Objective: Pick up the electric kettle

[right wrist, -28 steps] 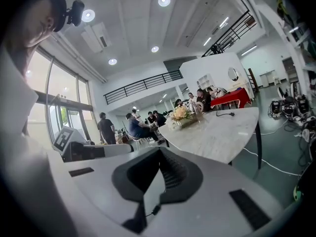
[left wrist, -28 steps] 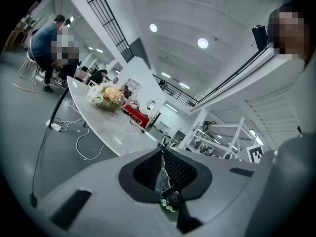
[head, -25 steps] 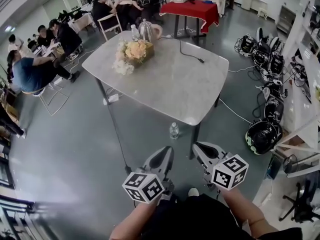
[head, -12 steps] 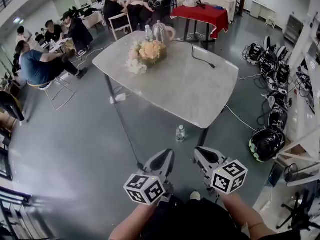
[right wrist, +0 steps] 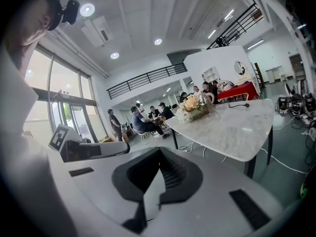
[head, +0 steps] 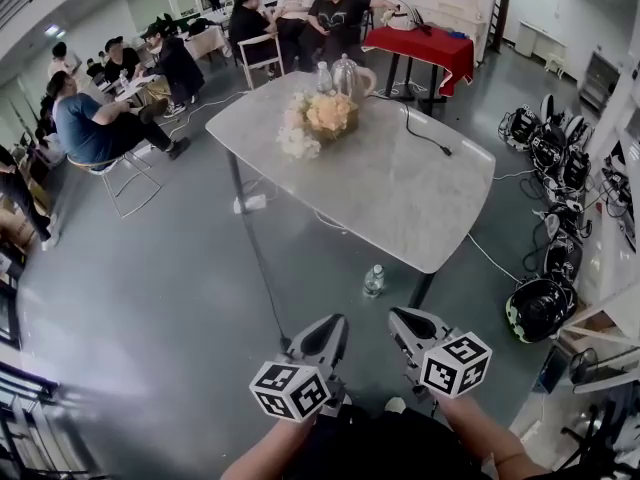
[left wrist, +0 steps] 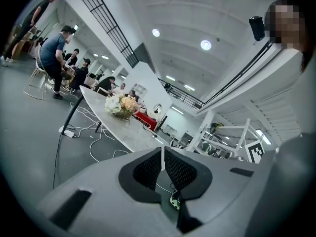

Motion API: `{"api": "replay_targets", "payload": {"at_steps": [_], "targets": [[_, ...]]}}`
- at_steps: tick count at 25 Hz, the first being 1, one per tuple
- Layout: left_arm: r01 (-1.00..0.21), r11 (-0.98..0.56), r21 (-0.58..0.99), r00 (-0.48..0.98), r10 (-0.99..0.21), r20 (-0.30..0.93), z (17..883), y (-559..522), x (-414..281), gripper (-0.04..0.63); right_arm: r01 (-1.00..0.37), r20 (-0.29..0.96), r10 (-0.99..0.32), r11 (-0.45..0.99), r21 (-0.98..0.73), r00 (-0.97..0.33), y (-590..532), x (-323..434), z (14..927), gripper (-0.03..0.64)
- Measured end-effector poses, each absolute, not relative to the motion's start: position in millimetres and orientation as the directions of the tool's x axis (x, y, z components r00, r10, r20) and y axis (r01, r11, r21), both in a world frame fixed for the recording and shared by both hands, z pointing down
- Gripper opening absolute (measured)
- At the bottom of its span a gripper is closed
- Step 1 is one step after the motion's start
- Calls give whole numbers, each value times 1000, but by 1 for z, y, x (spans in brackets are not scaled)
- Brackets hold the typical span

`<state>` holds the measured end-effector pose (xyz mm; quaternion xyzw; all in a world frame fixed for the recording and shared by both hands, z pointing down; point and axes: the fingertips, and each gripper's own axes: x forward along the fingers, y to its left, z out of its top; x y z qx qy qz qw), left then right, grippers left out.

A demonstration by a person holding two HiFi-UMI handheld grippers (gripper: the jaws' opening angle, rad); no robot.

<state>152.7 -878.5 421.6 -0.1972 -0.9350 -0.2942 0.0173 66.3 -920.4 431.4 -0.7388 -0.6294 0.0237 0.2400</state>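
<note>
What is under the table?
A bottle stands on the floor by the table's near edge; a power strip lies by a leg. The top hides the floor beneath its middle.

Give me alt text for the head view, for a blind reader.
The left gripper and right gripper, both shut and empty, point toward a marble table holding the electric kettle, flowers and a black cable. People sit beyond it.
</note>
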Motion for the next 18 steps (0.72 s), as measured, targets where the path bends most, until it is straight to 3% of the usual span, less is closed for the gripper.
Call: {"api": "replay_targets", "payload": {"at_steps": [18], "targets": [[372, 756, 538, -923, 361, 131, 428, -823, 176, 23, 927, 281, 942, -71, -369, 184, -868, 82, 438, 6]]}}
